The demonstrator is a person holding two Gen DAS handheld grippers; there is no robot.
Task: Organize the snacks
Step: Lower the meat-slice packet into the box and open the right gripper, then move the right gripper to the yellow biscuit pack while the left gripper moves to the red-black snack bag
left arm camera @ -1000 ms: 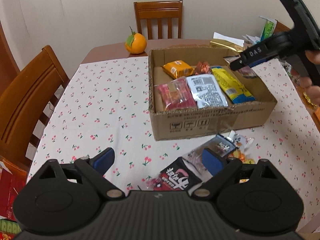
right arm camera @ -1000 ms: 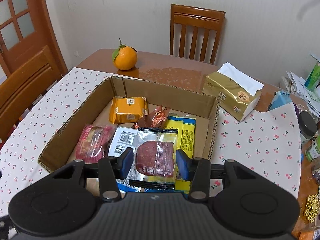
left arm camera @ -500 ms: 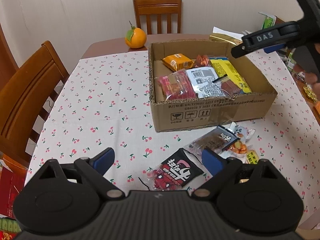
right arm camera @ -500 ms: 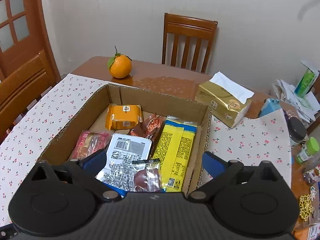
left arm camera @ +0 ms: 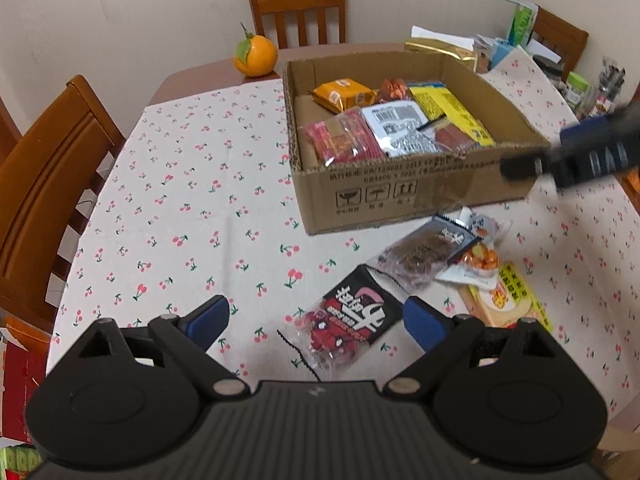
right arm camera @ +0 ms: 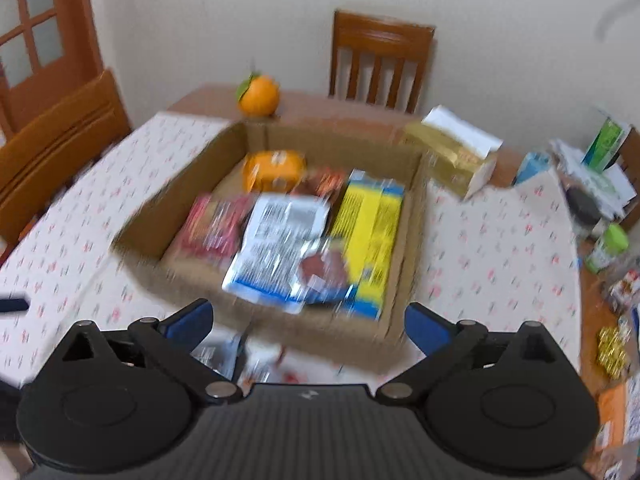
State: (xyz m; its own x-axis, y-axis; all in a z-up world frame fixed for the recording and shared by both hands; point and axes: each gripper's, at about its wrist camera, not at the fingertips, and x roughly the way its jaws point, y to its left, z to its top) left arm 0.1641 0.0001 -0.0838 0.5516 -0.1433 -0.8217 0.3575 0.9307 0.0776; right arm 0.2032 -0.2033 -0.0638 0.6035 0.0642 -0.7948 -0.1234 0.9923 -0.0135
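A cardboard box (left arm camera: pixel 400 196) (right arm camera: pixel 140 256) on the cherry-print tablecloth holds several snack packs, with a clear red meat pack (left arm camera: pixel 454 138) (right arm camera: pixel 324 270) lying on top. In front of the box lie a black-and-red pack (left arm camera: pixel 348 320), a brown clear pack (left arm camera: pixel 424 254), a white shrimp pack (left arm camera: pixel 476 262) and a yellow pack (left arm camera: pixel 508 296). My left gripper (left arm camera: pixel 316 318) is open and empty, above the black-and-red pack. My right gripper (right arm camera: pixel 308 322) is open and empty, over the box's near edge; it shows blurred at the right of the left wrist view (left arm camera: pixel 588 156).
An orange (left arm camera: pixel 255 55) (right arm camera: pixel 259 95) sits behind the box. A gold tissue pack (right arm camera: pixel 452 156) lies at the box's far right. Jars, cartons and papers (right arm camera: pixel 600 200) crowd the right edge. Wooden chairs (left arm camera: pixel 48 176) (right arm camera: pixel 382 64) stand at the left and far sides.
My right gripper opened and dropped the red meat pack into the box, then pulled back and down towards the box's near side. My left gripper moved slightly nearer the loose packs, still open.
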